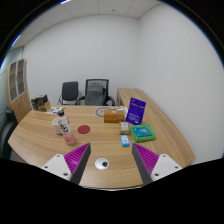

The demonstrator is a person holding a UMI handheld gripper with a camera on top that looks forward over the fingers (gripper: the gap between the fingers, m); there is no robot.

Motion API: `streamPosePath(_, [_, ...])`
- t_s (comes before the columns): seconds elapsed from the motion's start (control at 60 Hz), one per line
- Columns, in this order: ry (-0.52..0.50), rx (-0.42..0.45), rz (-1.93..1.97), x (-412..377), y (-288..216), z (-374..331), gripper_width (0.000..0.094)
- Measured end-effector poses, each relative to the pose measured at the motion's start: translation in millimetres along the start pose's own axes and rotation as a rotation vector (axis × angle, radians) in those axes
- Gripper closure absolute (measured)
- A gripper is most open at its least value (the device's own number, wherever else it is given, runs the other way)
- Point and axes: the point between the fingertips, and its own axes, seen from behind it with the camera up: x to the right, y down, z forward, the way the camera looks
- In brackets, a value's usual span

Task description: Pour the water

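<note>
- The wooden table [100,160] fills the space under and ahead of the gripper [110,162]; it is a long, curved-edged top that runs away from the fingers toward the far wall.
- Two office chairs [84,93] stand beyond the table's far end, well apart from the gripper and no part of the coming move.
- A purple box [137,110] stands upright on the table, ahead of the right finger and some way off; just nearer lies a flat stack with a green cover [143,131], and a small blue item [125,141] sits just ahead of the right finger.
- A cardboard box [113,116] rests mid-table, straight ahead and beyond the fingers.
- The bottle [64,127], likely the vessel to pour from, stands upright ahead and to the left of the left finger, its long axis vertical. This is the relation the move turns on: the gripper would have to swing left and forward to bring the bottle between the fingers.
- A dark red round item [85,130] lies flat just right of the bottle, close to the straight path; it looks low enough to pass over.
- A small pink object [69,140] sits just nearer than the bottle and could be nudged on approach.
- The gripper's fingers are spread wide with nothing between them, only bare table; the purple pads [149,158] face inward.
</note>
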Motion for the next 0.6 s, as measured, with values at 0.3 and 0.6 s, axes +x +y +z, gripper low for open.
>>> streamPosePath(0.3, [-0.044,0.004,0.024,-5.7,19.3,-1.7,0.0082])
streamPosePath(0.6, [-0.18,0.011,0.002,-102.4,50.3,21.4,0.0078])
